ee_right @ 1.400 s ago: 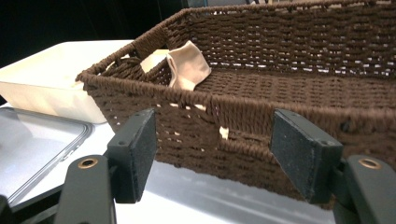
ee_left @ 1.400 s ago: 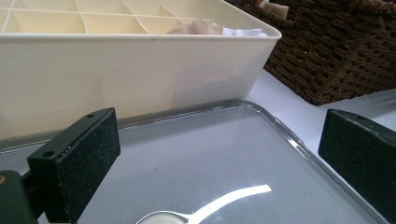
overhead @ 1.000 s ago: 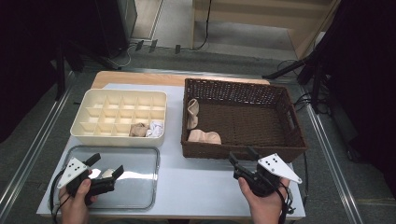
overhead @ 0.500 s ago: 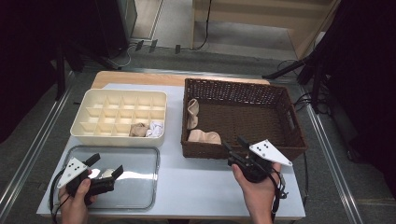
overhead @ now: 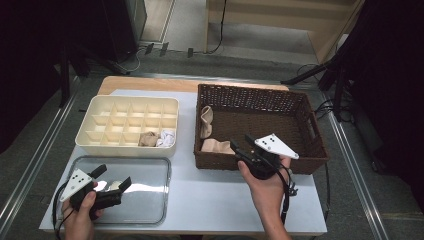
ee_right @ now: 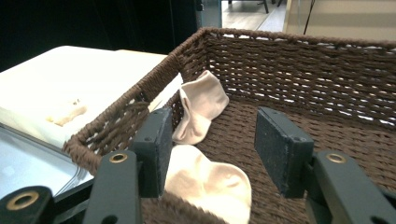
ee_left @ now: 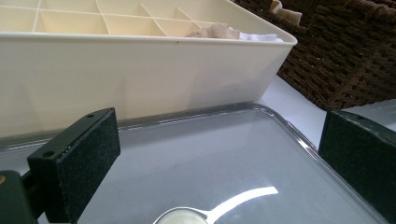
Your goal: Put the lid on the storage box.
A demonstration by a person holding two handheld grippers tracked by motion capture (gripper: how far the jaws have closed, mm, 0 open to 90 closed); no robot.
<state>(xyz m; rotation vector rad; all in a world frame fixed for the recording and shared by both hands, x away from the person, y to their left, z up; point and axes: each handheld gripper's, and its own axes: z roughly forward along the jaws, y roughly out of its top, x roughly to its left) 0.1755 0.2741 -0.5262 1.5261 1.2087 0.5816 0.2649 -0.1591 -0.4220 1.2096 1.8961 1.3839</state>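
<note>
Clear plastic forms the shallow tray (overhead: 150, 212) nearest, under the left gripper (overhead: 111, 178), jaws wide, holding nothing. Beyond it the cream divided box (overhead: 100, 140) keeps 2 socks, beige (overhead: 148, 139) and white (overhead: 167, 138). The right gripper (overhead: 239, 146), jaws parted and empty, hangs over the brown wicker basket (overhead: 300, 165), above the nearer (ee_right: 205, 184) of 2 cream socks; the other (ee_right: 201, 112) leans on the wall. Pale blue table (overhead: 210, 195).

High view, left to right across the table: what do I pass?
Left tongs over the clear tray → divider box → sock in the wicker basket → right tongs.
</note>
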